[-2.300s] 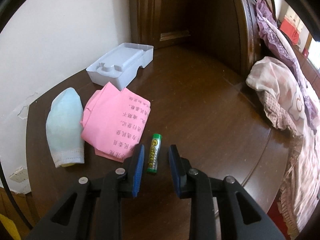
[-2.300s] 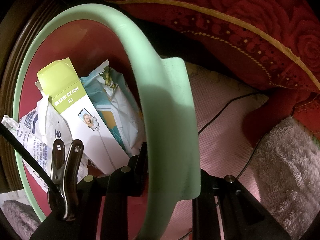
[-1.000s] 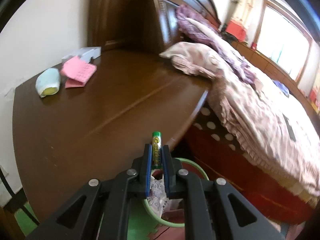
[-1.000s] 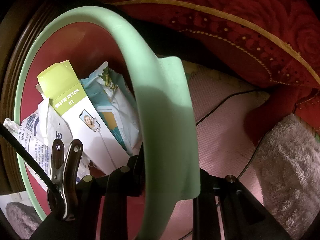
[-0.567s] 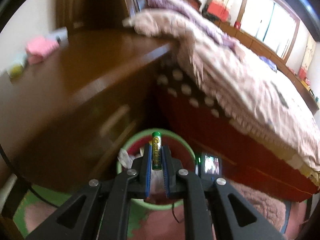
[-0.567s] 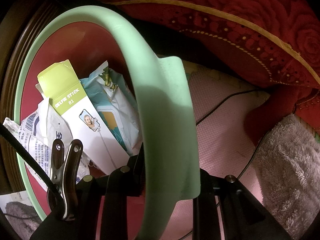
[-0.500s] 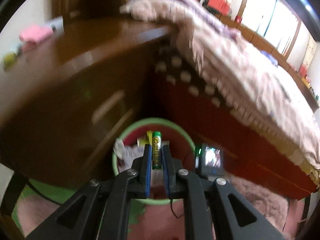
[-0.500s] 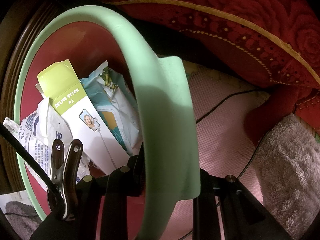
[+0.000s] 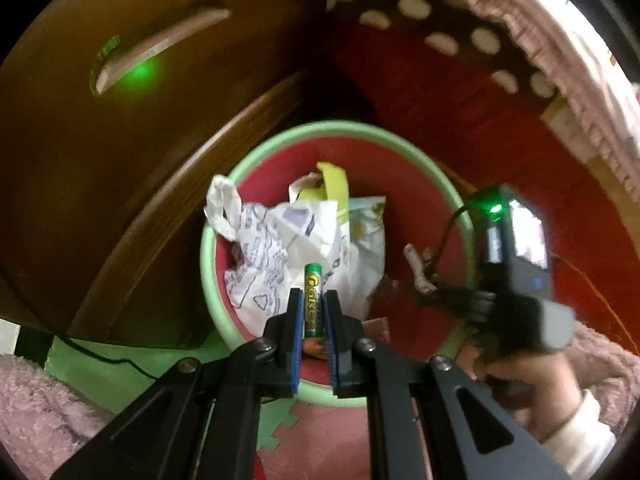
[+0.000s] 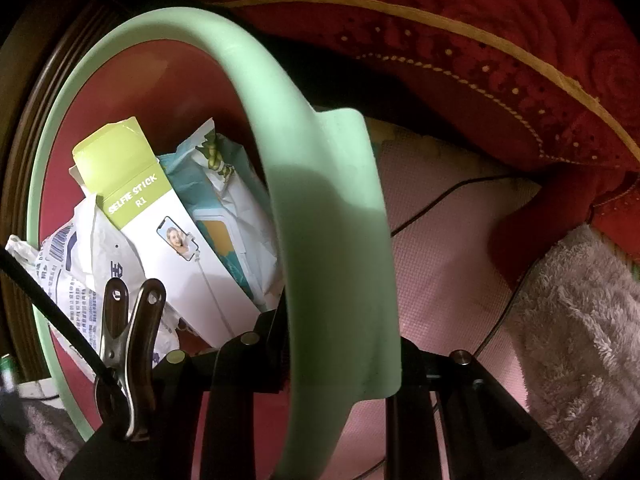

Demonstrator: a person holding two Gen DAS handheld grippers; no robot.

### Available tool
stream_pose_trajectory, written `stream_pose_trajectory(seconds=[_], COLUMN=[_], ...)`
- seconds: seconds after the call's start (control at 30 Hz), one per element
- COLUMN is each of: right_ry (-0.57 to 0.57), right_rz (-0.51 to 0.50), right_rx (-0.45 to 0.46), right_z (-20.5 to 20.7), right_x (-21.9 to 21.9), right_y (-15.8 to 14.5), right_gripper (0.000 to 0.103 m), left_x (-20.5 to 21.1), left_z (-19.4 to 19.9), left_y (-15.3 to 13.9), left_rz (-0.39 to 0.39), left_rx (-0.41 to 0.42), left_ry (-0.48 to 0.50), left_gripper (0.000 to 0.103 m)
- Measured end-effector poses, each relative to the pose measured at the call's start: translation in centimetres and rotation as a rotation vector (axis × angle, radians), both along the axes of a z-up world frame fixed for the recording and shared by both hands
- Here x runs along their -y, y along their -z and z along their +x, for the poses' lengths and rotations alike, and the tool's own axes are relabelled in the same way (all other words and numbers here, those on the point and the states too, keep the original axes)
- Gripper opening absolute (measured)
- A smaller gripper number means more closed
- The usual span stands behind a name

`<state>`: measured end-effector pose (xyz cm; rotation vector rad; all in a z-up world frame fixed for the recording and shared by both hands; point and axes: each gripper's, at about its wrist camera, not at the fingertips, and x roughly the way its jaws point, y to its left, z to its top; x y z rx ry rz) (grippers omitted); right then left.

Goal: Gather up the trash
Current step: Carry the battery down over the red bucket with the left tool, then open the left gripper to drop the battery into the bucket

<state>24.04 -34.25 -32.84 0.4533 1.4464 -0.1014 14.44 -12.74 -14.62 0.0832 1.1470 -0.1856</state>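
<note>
- We grip a battery in our left gripper, its blue pads pressed narrow against the battery's two sides
- The battery is green with yellow lettering, and its green tip stands out past the pads
- We hold it above the open mouth of the bin, which has a pale green rim and a dark red inside
- In the bin we see a crumpled white plastic bag with blue print, a yellow-green box and a pale wrapper
- The bin stands on the floor, just beside a dark wooden cabinet on one side and a red bed skirt on the other
- Our right gripper clamps the bin's rim, one finger inside the bin and one outside, the jaws closed on the rim's thickness
- In the left wrist view we see the right hand and its camera at the bin's far edge, somewhat blurred
- From the right wrist view the box reads "SELFIE STICK" and leans on the white bag and a teal-and-white wrapper
- A metal clip on a black cable sits near the right gripper's finger
- Outside the bin we see a pink floor mat and a fluffy pinkish fabric
</note>
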Motion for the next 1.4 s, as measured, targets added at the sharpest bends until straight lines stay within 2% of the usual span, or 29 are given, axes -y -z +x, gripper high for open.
stream_pose_trajectory(seconds=[0.2,0.33,0.43,0.73,1.1,1.27,1.4], right_ry=[0.003,0.003,0.004,0.006,0.006,0.006,0.005], right_rz=[0.001,0.001,0.002,-0.001,0.0,0.0,0.0], right_rx=[-0.001,-0.001,0.0,0.002,0.002,0.002,0.002], right_z=[0.1,0.1,0.1,0.3,0.2,0.2,0.2], right_x=[0.0,0.0,0.0,0.1,0.1,0.1,0.2], right_y=[0.1,0.1,0.1,-0.1,-0.3,-0.3,-0.4], right_gripper=[0.023,0.023,0.023,0.023,0.023,0.023,0.023], left_x=[-0.6,-0.3,0.2,0.0,-0.4,-0.3,0.1], left_z=[1.0,1.5,2.0,2.7,2.1,1.5,0.4], left_y=[1.8,2.9,4.1,5.9,6.1,5.2,3.8], left_rz=[-0.017,0.014,0.065,0.059,0.074,0.074,0.077], left_rx=[-0.036,-0.049,-0.075,-0.088,-0.067,-0.06,-0.034], left_ry=[-0.012,-0.004,0.001,-0.003,-0.006,0.007,0.035], left_gripper=[0.01,0.01,0.01,0.01,0.01,0.011,0.024])
